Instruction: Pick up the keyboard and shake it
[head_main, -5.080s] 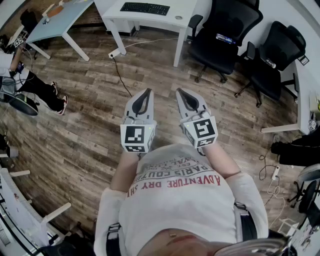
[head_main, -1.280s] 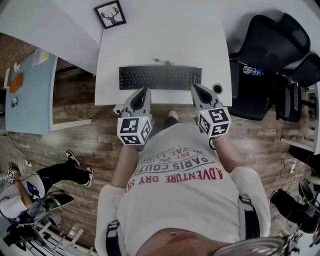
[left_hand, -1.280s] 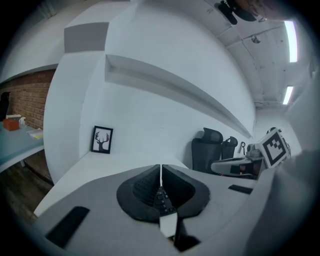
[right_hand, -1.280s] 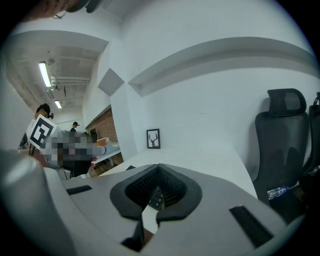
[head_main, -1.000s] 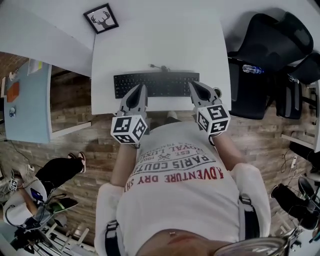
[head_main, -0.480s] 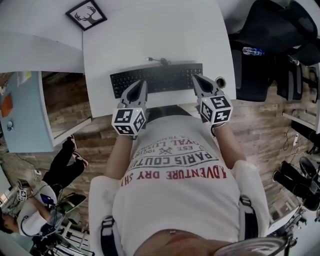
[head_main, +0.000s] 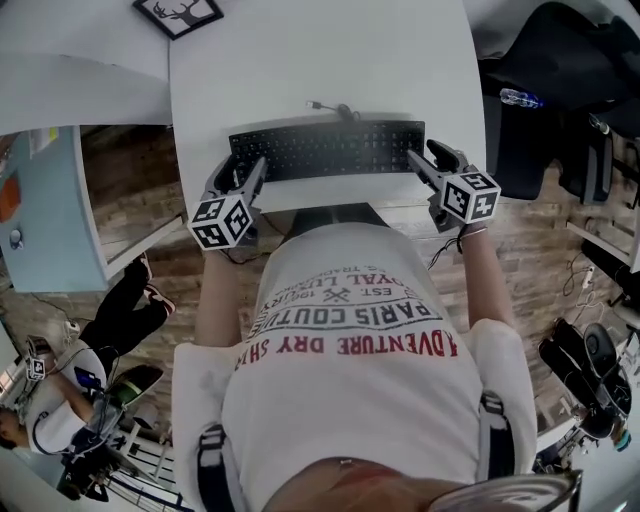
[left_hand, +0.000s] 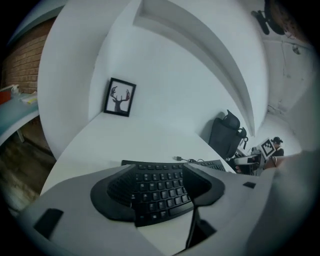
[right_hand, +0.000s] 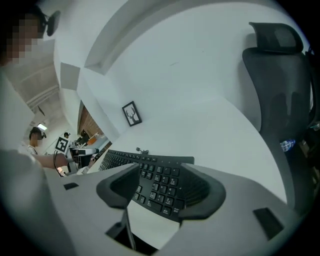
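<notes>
A black keyboard (head_main: 325, 150) lies flat near the front edge of the white desk (head_main: 320, 60), its cable (head_main: 335, 108) running off its far edge. My left gripper (head_main: 232, 175) sits at the keyboard's left end, open, its jaws having just been opening. In the left gripper view that keyboard end (left_hand: 160, 192) shows between the spread jaws of the left gripper (left_hand: 155, 172), untouched by the pads. My right gripper (head_main: 428, 156) is at the right end, open too after just opening. The right gripper (right_hand: 161, 170) frames the keys (right_hand: 160, 187) without touching them.
A framed deer picture (head_main: 180, 12) leans at the desk's back left. Black office chairs (head_main: 560, 80) stand to the right, one with a water bottle (head_main: 522, 98) on it. A light blue table (head_main: 50, 200) is on the left, and a person (head_main: 60, 400) sits at lower left.
Both grippers have dropped and spread apart, from the keyboard's near edge to its two ends. Their jaws, shut before, now stand apart.
</notes>
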